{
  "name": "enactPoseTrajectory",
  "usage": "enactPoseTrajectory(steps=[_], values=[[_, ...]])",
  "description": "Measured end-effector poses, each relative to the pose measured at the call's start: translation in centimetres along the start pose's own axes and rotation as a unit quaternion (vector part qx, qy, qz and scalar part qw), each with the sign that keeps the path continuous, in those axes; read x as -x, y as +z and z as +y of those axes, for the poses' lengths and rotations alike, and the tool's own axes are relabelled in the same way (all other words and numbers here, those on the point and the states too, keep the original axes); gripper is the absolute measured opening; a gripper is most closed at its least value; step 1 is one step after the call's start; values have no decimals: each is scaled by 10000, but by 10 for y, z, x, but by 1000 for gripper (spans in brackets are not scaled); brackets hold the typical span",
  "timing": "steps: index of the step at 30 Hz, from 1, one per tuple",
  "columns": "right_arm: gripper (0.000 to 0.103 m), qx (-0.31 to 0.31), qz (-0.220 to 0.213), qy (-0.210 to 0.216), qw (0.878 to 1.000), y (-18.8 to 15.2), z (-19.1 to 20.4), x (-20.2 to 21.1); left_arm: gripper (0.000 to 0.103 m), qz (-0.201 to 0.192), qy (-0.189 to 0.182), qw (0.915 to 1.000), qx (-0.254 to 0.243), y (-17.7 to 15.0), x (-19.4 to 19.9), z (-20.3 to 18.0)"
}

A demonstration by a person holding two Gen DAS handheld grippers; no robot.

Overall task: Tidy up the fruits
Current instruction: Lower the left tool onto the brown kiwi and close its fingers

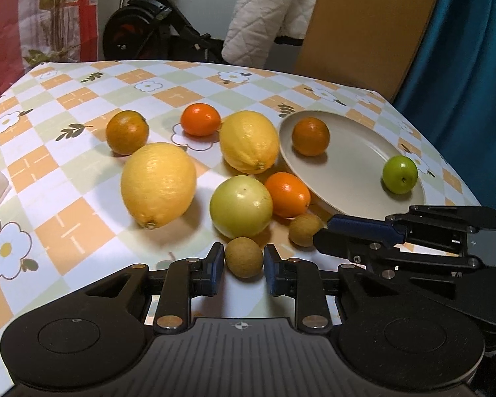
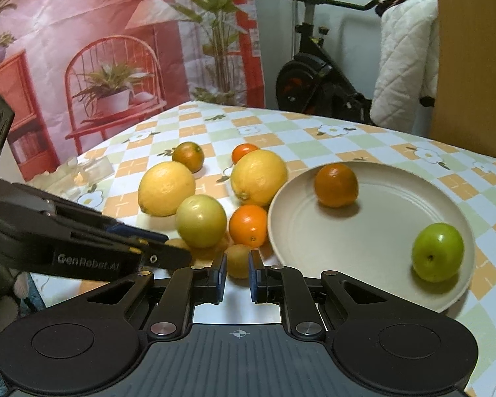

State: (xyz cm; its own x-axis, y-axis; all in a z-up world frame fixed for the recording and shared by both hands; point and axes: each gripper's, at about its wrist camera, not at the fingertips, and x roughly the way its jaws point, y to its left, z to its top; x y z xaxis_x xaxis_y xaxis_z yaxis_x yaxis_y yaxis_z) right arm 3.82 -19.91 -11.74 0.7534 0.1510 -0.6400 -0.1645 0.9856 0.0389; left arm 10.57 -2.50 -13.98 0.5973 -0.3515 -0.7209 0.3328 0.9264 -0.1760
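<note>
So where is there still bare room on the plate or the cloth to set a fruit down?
The plate is bare across its middle, between the dark orange at its far side and the green apple near its right rim. The tablecloth beyond the fruit is also bare. It is crowded left of the plate, where lemons, oranges and small brown fruits cluster.

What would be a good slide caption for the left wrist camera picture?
Left gripper fingers straddle a small brown fruit, beside lemons and oranges on a checked tablecloth; the plate holds two fruits.

Checked tablecloth [image 1: 82, 218]. Behind it: exercise bike [image 2: 314, 76], white quilt [image 2: 403, 66] draped on its handlebar, red printed backdrop [image 2: 82, 49] further left.
</note>
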Motion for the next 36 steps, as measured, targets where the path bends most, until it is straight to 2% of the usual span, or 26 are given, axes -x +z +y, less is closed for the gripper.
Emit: enactPoseTrajectory(steps=[4,6,13,24,36], values=[[15,-91,45,-76,9999,0,-3,-4,28,-24,43,9999,92,0,0,4],[20,-96,52,-110,9999,1,-3,-5,28,-29,61,9998,171,0,1,6],[25,6,143,-99,9998,5,3,-17,28,-47,86,9994,327,-2,2,12],[24,-92,241,-86,9996,4,4,-29,28,-90,56,9992,385,-4,4,14],[23,-91,118,63,9999,1,3,-14,28,-138,18,9998,106,-5,13,5]])
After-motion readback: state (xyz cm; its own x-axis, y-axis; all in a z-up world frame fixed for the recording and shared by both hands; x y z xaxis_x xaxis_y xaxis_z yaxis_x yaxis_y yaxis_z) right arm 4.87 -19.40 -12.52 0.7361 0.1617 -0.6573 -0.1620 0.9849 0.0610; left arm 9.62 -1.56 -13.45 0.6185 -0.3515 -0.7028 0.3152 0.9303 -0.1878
